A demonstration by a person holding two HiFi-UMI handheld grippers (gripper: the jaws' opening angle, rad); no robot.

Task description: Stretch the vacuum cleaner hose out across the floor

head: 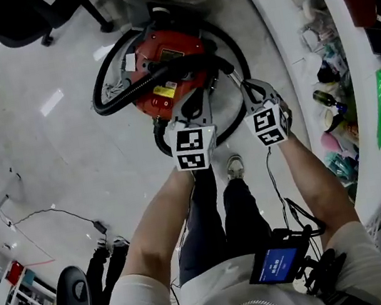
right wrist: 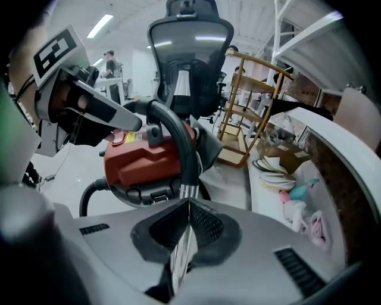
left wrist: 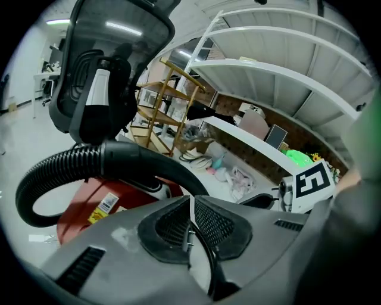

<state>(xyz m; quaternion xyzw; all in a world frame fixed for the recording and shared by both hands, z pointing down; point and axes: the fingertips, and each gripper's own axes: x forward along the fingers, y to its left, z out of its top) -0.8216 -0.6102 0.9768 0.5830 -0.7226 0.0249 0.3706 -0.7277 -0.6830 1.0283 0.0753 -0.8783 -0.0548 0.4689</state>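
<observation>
**Q:** Where does the hose (head: pixel 97 91) lie, and which way does it run?

**A:** It has no single straight axis. It is a black coil circling the red vacuum body (head: pixel 170 72) on the floor (head: pixel 54 156), and in the head view it bulges to the body's left. Its curved end arches over the top of the body. A chrome ferrule (right wrist: pixel 187 190) on that end points down toward your right tool (right wrist: pixel 189 204).

**Q:** What are its surfaces?

**A:** A ribbed tube (left wrist: pixel 53 170) passes into a smooth sleeve (left wrist: pixel 143 158). The body is glossy moulded plastic with a yellow label (head: pixel 164 91).

**Q:** And your tools?

**A:** Both are over the body's near side. Your left tool (left wrist: pixel 190 199) has its jaws pressed together and grips nothing. The right tool is the same, with the ferrule just beyond its tips.
</observation>
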